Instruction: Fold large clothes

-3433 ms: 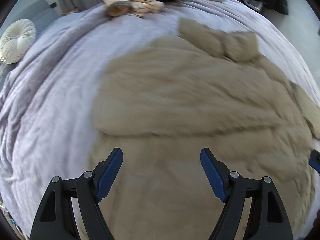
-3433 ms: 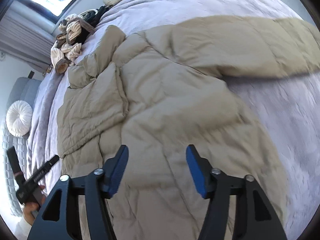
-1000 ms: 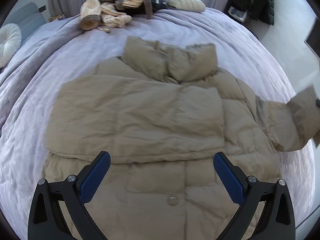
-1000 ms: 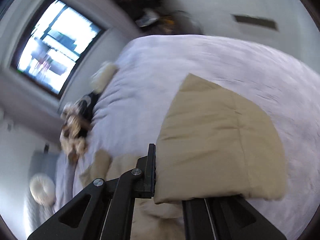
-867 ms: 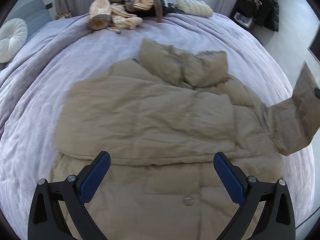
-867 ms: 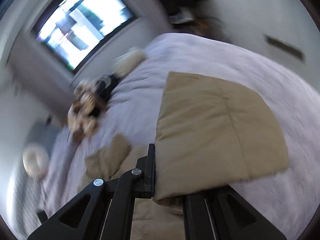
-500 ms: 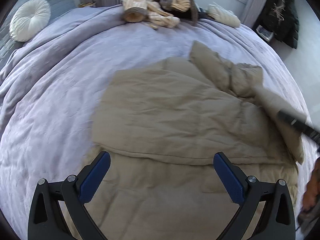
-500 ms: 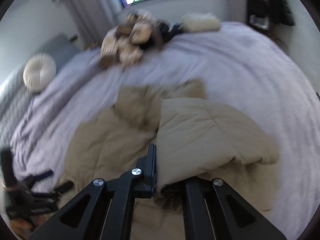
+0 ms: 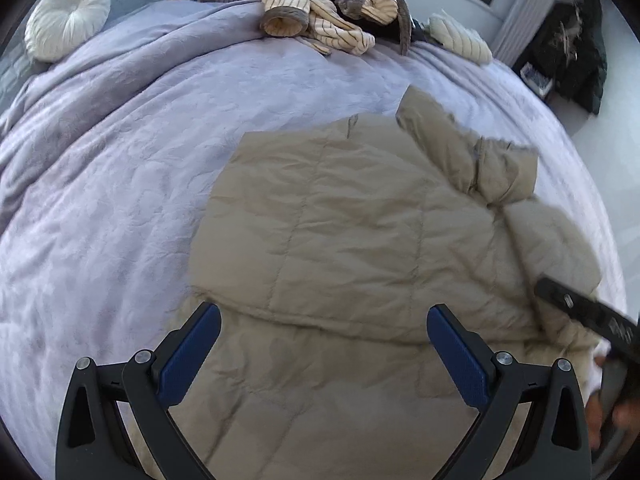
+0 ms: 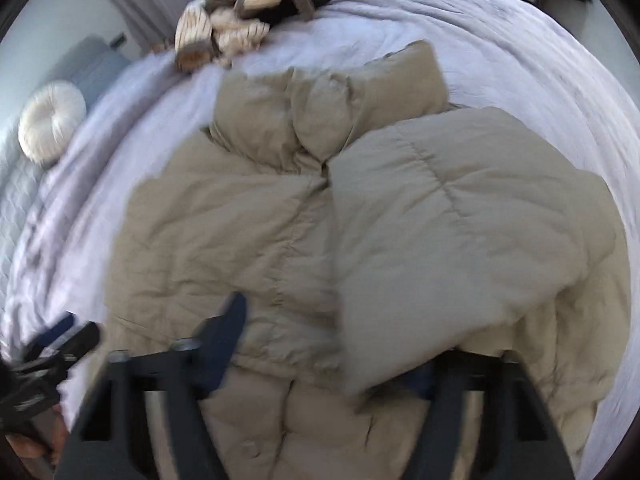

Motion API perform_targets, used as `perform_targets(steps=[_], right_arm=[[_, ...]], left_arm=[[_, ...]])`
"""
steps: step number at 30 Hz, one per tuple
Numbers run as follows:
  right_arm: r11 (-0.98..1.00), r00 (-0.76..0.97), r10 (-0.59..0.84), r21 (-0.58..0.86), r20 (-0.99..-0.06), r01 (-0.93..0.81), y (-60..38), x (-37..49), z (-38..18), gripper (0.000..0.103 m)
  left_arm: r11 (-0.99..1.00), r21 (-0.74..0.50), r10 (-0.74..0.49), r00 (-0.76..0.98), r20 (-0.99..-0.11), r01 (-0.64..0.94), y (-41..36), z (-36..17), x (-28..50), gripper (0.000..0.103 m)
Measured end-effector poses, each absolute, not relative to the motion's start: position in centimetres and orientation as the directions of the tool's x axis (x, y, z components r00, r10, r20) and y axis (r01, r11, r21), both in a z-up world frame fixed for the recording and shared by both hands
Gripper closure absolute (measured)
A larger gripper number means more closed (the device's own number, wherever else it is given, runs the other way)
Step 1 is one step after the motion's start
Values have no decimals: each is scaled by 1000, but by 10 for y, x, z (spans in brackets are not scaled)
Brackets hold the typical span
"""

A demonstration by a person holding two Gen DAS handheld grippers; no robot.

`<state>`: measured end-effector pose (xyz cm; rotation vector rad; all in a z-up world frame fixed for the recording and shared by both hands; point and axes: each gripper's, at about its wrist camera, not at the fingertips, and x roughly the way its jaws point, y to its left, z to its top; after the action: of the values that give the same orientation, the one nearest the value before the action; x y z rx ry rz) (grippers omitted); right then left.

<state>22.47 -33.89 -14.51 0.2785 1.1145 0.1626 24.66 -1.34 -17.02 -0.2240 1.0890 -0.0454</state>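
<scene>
Beige quilted puffer jacket (image 9: pixel 360 240) lies on the lilac bed (image 9: pixel 120 160) ahead of my left tongs (image 9: pixel 324 344), open and empty. My right tongs (image 10: pixel 332 344) have just been opening, its sleeve (image 10: pixel 452 232) loose between them. Puffy, slippery: I'd grab the hem.

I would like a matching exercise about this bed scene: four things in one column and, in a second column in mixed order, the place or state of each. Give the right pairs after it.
Things:
1. beige puffer jacket
2. round white cushion
3. striped knitwear pile
4. left gripper

Places or states:
A. heaped at the far edge of the bed
B. open, nothing between its pads
C. spread on the lilac bedspread, sleeves folded across its front
D. beside the bed at the far left, off the bedspread

Pairs: 1-C, 2-D, 3-A, 4-B
</scene>
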Motion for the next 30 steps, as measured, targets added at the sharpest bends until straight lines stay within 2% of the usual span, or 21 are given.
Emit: perform_targets(steps=[3, 7, 9, 10, 11, 14, 19, 25, 27, 29, 30], right_arm=[[929, 485, 263, 354, -834, 105, -367, 207, -133, 27], [819, 536, 266, 481, -801, 313, -426, 200, -137, 28], [752, 553, 274, 534, -787, 387, -447, 206, -143, 45], [742, 557, 271, 539, -785, 399, -451, 213, -145, 73], [747, 562, 267, 536, -783, 392, -451, 218, -143, 83], [813, 603, 295, 527, -741, 249, -424, 237, -125, 87], [886, 568, 406, 460, -716, -54, -340, 249, -106, 87], [898, 433, 440, 398, -787, -190, -273, 235, -132, 85], [901, 386, 434, 387, -814, -196, -265, 231, -143, 74], [899, 361, 437, 395, -824, -188, -266, 229, -148, 46], [895, 356, 445, 405, -821, -186, -267, 225, -148, 43]], left_arm=[[965, -253, -193, 466, -864, -69, -22, -168, 256, 0], [961, -275, -229, 465, -855, -32, -32, -166, 262, 0], [953, -303, -259, 462, -848, -22, -31, -165, 264, 0], [947, -321, -276, 462, -843, -21, -28, -164, 265, 0], [940, -342, -294, 463, -836, -20, -23, -163, 266, 0], [918, -397, -340, 481, -808, -17, -6, -157, 270, 0], [837, -545, -461, 492, -738, -35, 26, -153, 278, 0], [760, -649, -561, 471, -681, -33, 36, -157, 285, 0], [734, -679, -599, 449, -663, -23, 29, -160, 287, 0], [719, -695, -629, 425, -652, -2, 17, -163, 289, 0], [718, -696, -635, 415, -652, 6, 12, -164, 289, 0]])
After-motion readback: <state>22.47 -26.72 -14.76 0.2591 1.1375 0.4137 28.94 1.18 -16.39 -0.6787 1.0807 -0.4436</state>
